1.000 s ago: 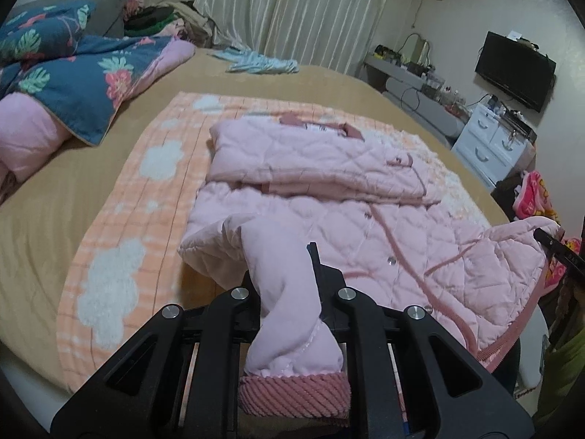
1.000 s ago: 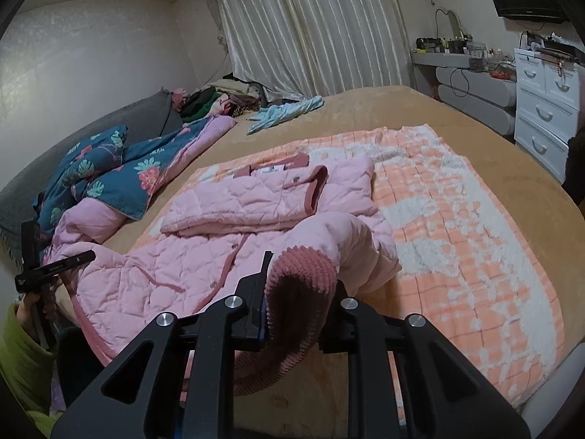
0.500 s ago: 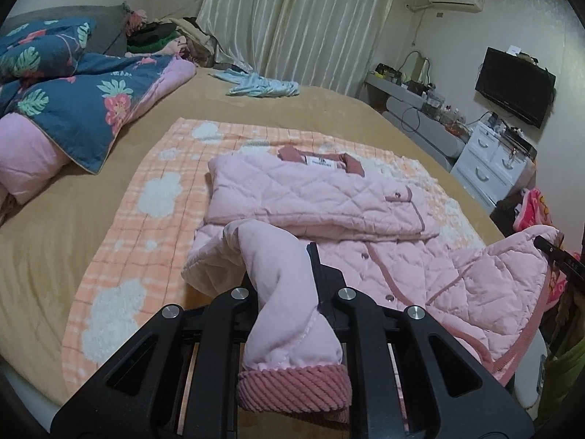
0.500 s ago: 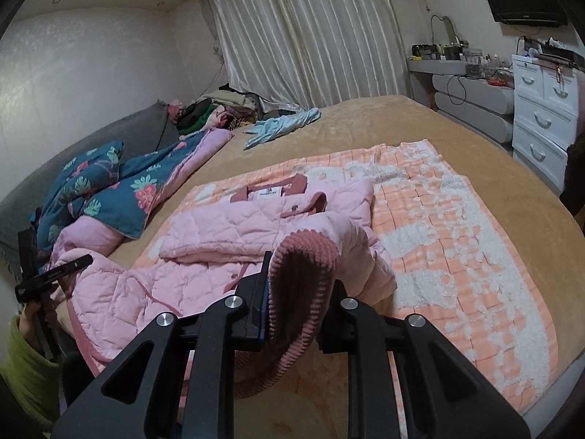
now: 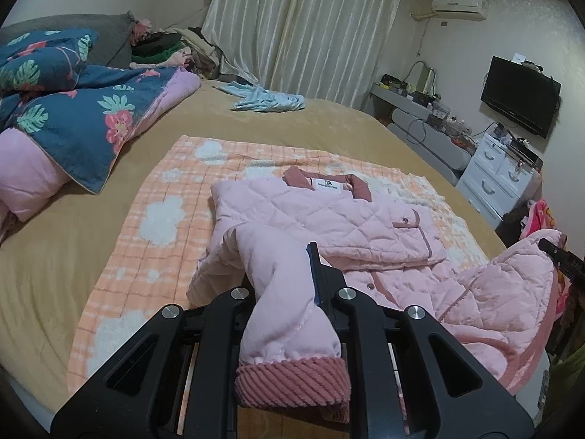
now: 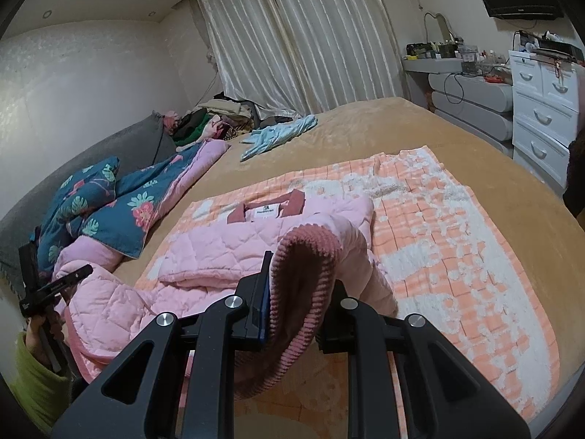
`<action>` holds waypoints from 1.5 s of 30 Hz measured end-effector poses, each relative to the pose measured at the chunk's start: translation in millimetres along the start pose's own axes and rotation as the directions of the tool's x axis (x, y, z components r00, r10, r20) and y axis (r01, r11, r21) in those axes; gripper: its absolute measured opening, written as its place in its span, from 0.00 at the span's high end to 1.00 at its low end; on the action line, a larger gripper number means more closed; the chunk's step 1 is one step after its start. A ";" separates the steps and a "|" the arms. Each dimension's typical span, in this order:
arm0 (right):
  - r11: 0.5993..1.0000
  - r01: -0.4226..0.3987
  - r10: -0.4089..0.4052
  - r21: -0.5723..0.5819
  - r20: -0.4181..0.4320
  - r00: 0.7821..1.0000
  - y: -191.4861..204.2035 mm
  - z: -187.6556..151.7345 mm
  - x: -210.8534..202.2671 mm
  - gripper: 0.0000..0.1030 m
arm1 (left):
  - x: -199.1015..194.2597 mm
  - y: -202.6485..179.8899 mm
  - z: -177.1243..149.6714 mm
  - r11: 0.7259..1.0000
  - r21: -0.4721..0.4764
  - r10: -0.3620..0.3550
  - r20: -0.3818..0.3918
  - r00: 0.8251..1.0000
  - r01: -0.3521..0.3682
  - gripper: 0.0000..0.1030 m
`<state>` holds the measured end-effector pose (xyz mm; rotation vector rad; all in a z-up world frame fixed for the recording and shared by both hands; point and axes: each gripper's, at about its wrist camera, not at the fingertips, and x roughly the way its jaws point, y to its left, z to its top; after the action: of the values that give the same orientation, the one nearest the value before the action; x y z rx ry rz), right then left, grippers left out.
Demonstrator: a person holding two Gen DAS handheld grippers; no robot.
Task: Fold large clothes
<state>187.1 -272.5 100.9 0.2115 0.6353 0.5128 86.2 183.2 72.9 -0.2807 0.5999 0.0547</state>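
Jacket: pink quilted jacket [image 5: 329,219] on the bed [image 5: 91,226], upper half folded
Fingers: left gripper [image 5: 289,292] and right gripper [image 6: 299,285] both clamp its near hem
Advice: carry both corners evenly toward the far collar

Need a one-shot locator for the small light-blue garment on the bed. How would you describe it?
Start at the wide tan bed and look to its far end, by the pale pleated curtains. The crumpled light-blue garment lies alone on bare bedspread, beyond the orange-and-white checked blanket; it is the only pale blue item, unlike the pink quilted jacket.
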 end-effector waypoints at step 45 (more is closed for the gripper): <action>0.950 -0.009 0.062 0.313 -0.161 0.985 -85.5 55.9 183.1 0.57 | 175.2 42.6 47.6 0.991 -0.096 0.085 -0.120 0.989 -0.097 0.91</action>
<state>380.4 -252.7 22.2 0.4829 0.8803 0.4661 251.3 232.0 1.2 -0.3569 0.7266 0.1579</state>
